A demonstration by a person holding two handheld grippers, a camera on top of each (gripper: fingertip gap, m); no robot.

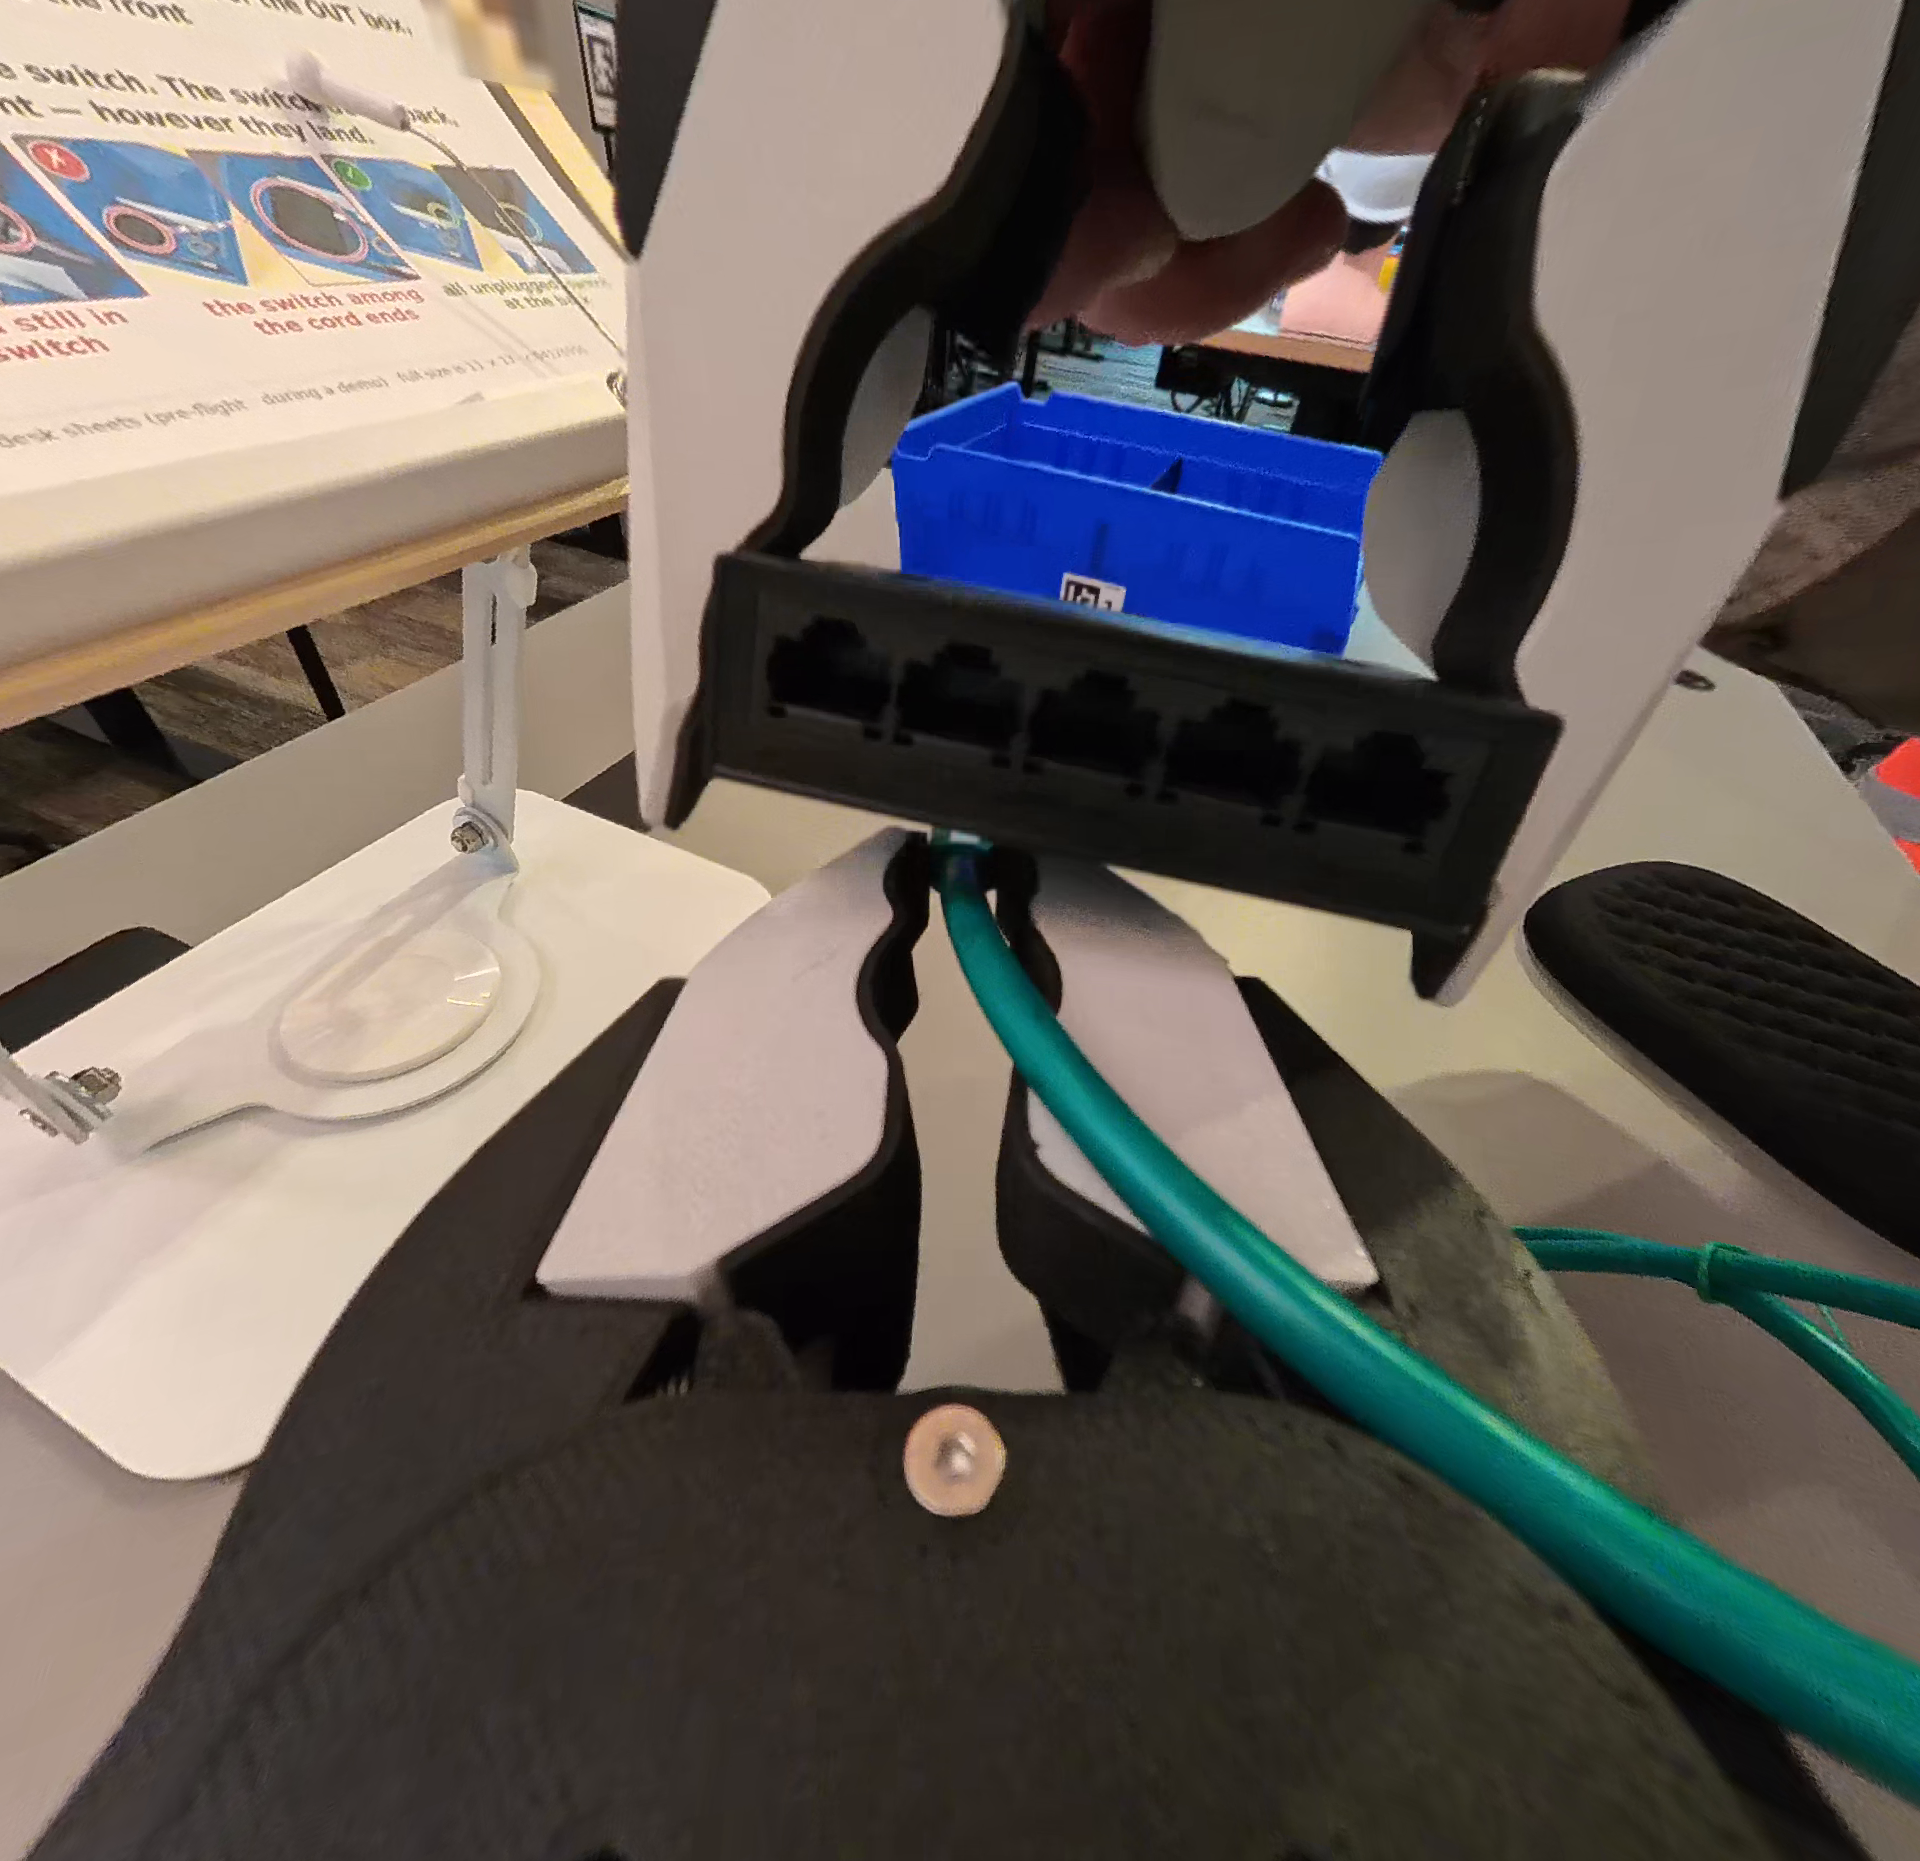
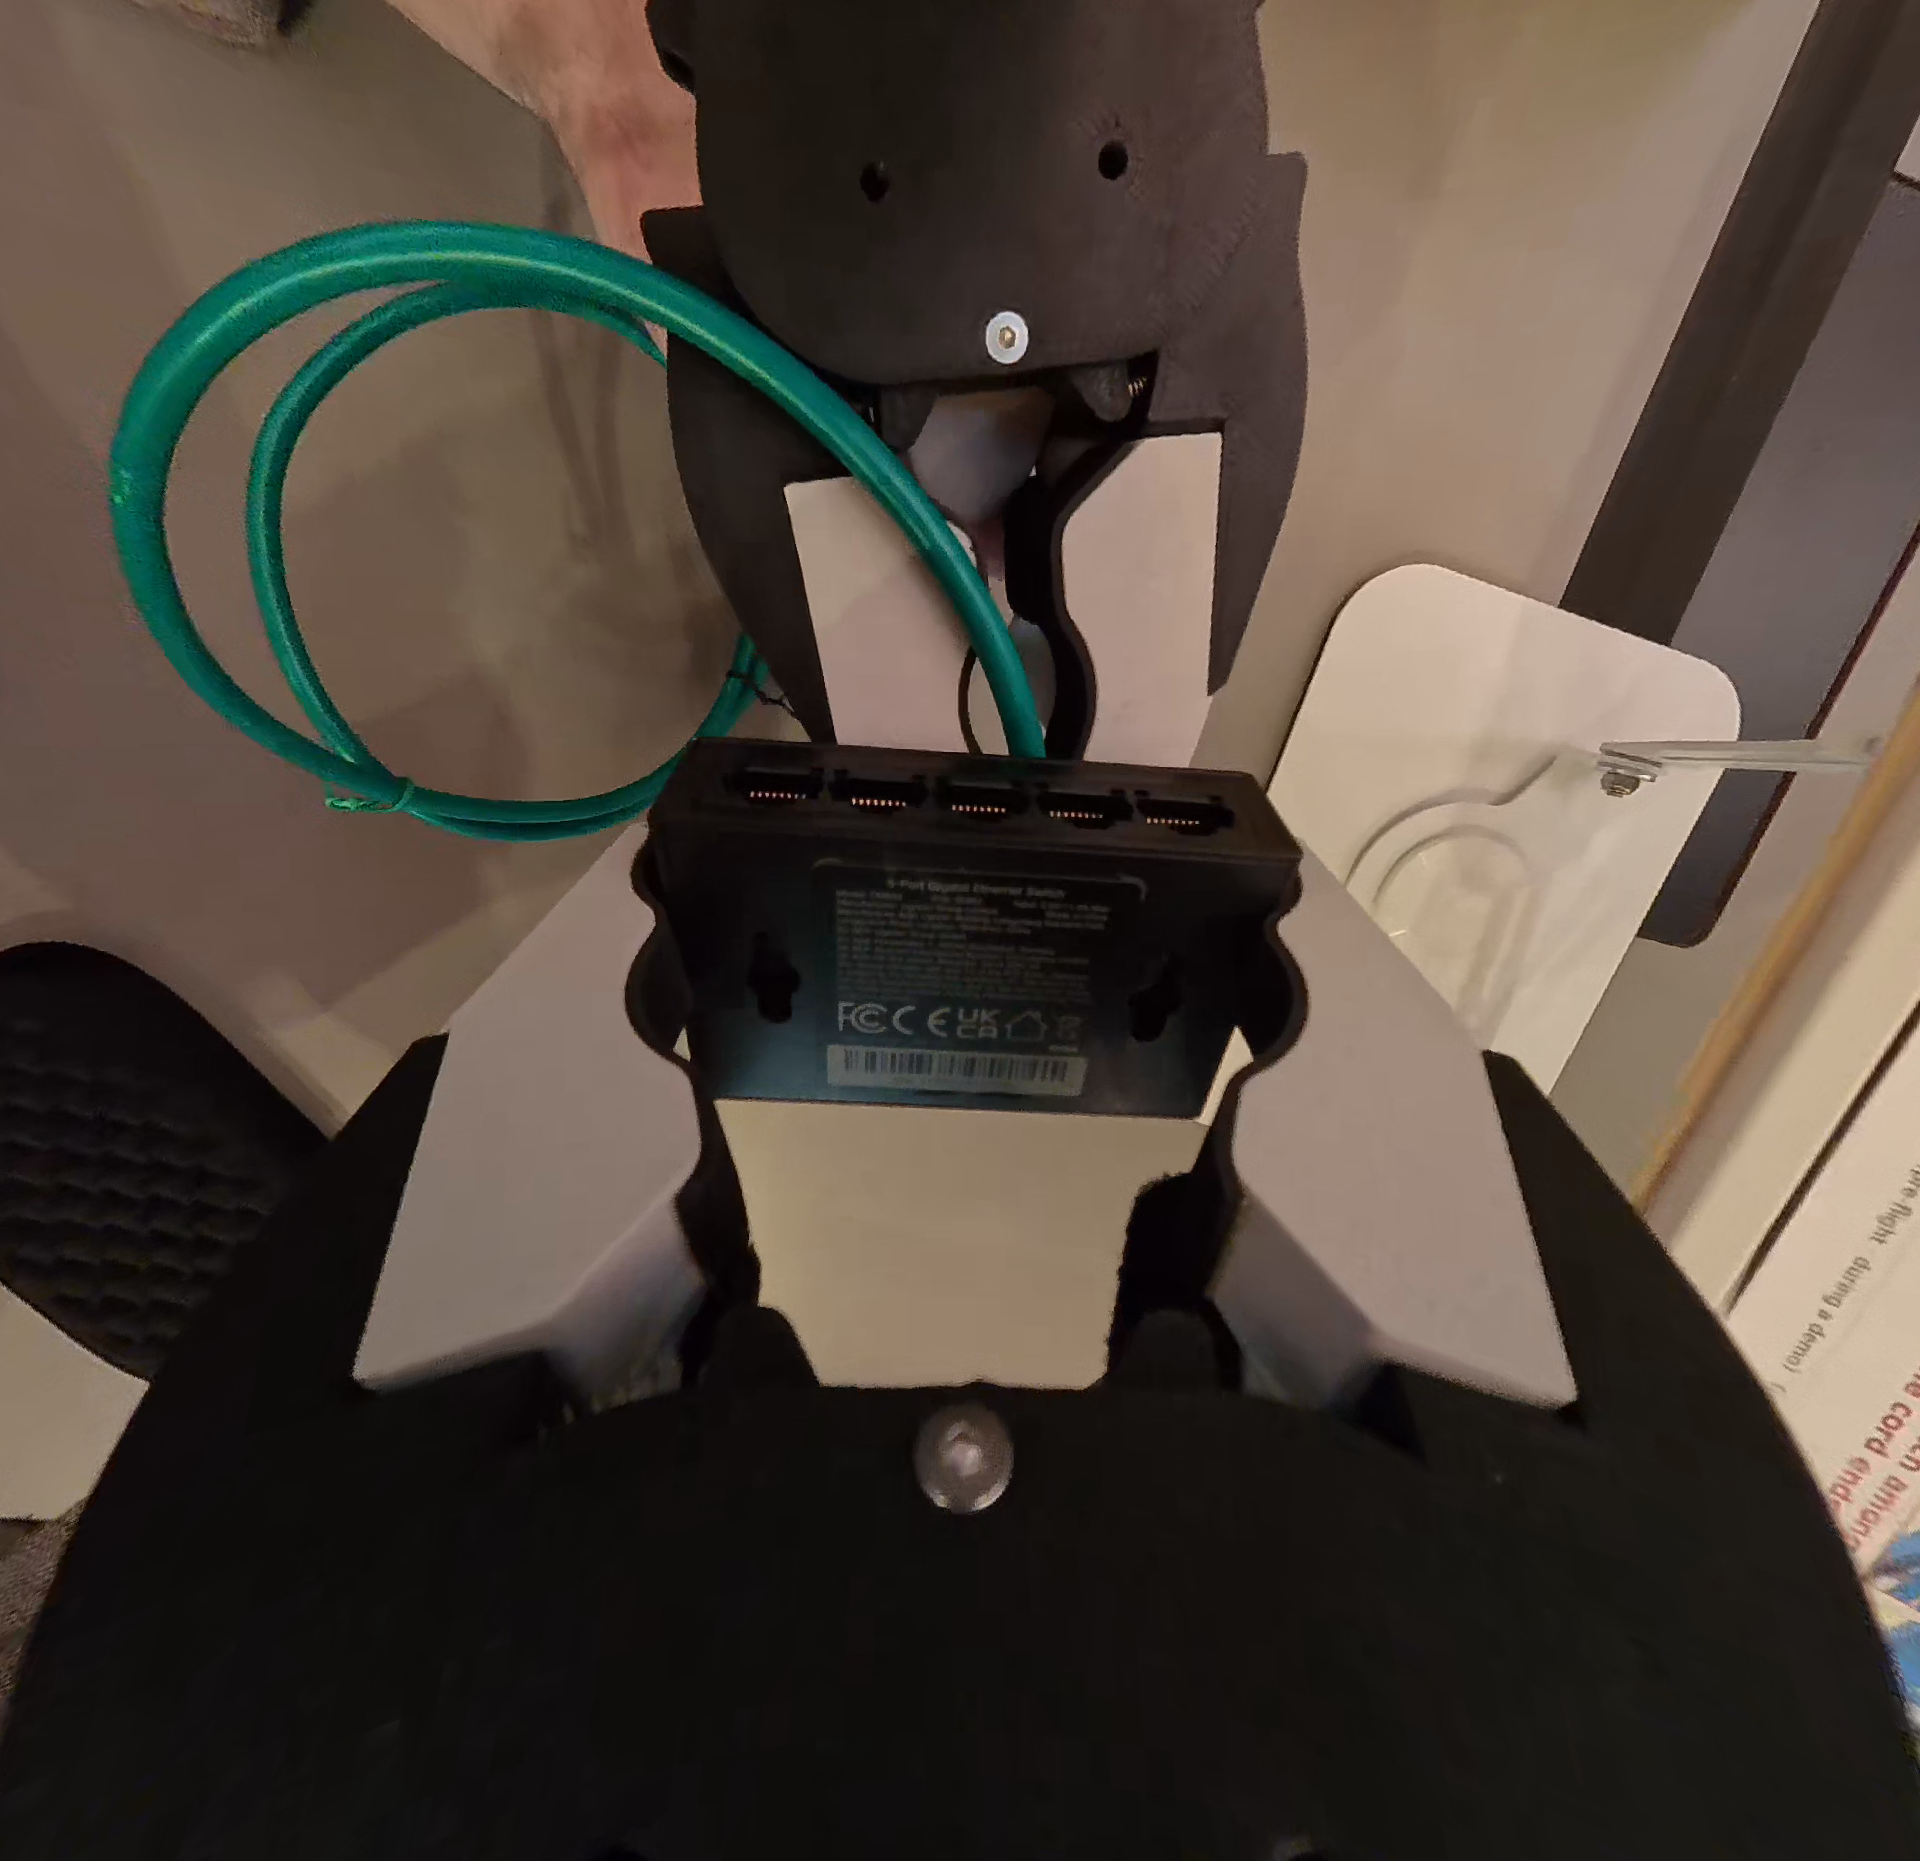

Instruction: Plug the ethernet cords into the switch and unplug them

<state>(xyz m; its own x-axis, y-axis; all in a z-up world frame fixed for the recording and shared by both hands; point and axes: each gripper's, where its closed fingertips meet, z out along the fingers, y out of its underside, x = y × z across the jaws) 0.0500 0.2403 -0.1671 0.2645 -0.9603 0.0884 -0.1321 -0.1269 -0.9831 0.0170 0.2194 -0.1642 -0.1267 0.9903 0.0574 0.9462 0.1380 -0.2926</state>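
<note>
Right gripper point(image 2: 966, 980) clamps your light, rigid switch point(image 1: 1117, 762); left gripper point(image 1: 961, 876) pinches the springy green ethernet cord point(image 1: 1195, 1188) behind its plug, where you should hold it.

Left wrist view is bright and evenly lit, with strong wide-angle bending at the edges and motion blur on the instruction sheet point(image 1: 260, 201); right wrist view is dimmer and warmer, its near black gripper body underexposed
</note>
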